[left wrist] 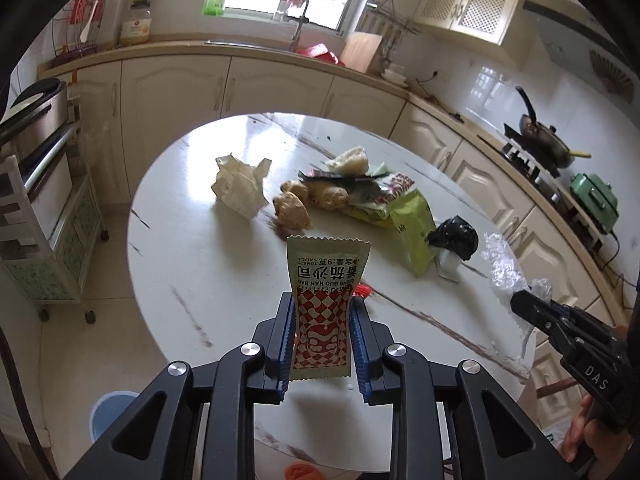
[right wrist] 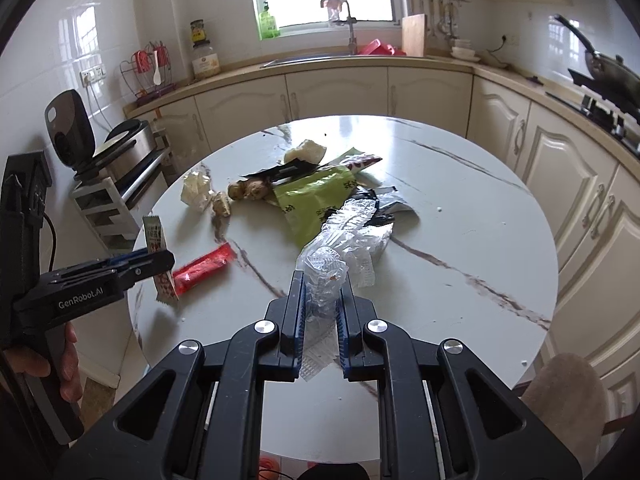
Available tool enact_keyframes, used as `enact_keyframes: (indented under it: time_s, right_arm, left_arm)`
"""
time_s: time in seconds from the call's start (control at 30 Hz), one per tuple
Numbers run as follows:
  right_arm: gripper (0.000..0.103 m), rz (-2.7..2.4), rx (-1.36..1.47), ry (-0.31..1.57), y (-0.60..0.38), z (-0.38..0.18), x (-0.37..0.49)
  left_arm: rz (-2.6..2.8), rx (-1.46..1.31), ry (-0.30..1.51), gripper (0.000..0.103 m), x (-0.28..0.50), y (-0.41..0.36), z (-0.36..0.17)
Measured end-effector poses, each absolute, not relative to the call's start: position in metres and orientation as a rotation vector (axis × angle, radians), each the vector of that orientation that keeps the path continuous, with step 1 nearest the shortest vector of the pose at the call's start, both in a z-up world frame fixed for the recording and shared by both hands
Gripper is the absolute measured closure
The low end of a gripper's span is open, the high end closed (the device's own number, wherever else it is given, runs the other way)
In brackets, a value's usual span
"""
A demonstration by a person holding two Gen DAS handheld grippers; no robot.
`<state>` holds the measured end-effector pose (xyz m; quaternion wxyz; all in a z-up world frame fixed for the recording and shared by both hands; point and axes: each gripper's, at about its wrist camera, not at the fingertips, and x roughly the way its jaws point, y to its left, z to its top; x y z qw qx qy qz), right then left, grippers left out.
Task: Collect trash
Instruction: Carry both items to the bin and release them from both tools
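Ketchup sachet (left wrist: 325, 304) pinched in the left gripper (left wrist: 322, 344), held upright, lower half between the blue pads, top sticking clear above the round marble worktop (left wrist: 192, 264). Edge grip on a flat packet keeps it from folding; the sachet looks lifted off the surface, so this reads as mid-carry.

From the left wrist view, the remaining trash on the worktop, left to right:
- crumpled white paper (left wrist: 240, 188) at 11 o'clock from the sachet
- ginger pieces (left wrist: 292, 210) at 12, touching the wrapper pile
- green snack bag (left wrist: 404, 220) at 1, flat, with dark wrappers and a pale bread chunk (left wrist: 348, 160) stacked on its far end
- black bag wad (left wrist: 454, 238) at 2, just beside the green bag
- red wrapper (right wrist: 204, 270), seen from the right wrist view at 9 o'clock from that gripper, lying flat near the worktop edge

Right gripper (right wrist: 322, 300) jaws squeezed nearly together on crinkled clear plastic packaging (right wrist: 344, 240). The film trails forward, and its far end appears to rest on the green bag. A tight squeeze makes sense: thin film slips unless it's crushed.

Both hands loaded, most of the pile untouched. My read: early in the task, with a drop-off due next. A blue bucket rim (left wrist: 112, 412) on the floor at 7 o'clock may be the bin, can't confirm.
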<state>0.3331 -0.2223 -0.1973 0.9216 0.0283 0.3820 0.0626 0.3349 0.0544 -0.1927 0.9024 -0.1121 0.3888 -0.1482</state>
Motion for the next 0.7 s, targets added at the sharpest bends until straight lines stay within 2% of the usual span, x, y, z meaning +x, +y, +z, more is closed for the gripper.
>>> enact_keyframes:
  time_s: [0.23,0.43,0.7]
  right_arm:
    - [0.089,0.204,0.029,0.755,-0.192,-0.183,0.333]
    - [0.089,0.392,-0.004,0.703,-0.131,-0.168,0.329]
    - [0.090,0.676,-0.112,0.748,0.000,-0.188,0.333]
  left_arm:
    - [-0.314,-0.257,0.732,0.082,0.308,0.080,-0.174]
    - [-0.233,-0.304,0.681,0.082,0.263,0.141,-0.169]
    - [0.020,-0.411,0.770,0.082,0.199,0.262,-0.223]
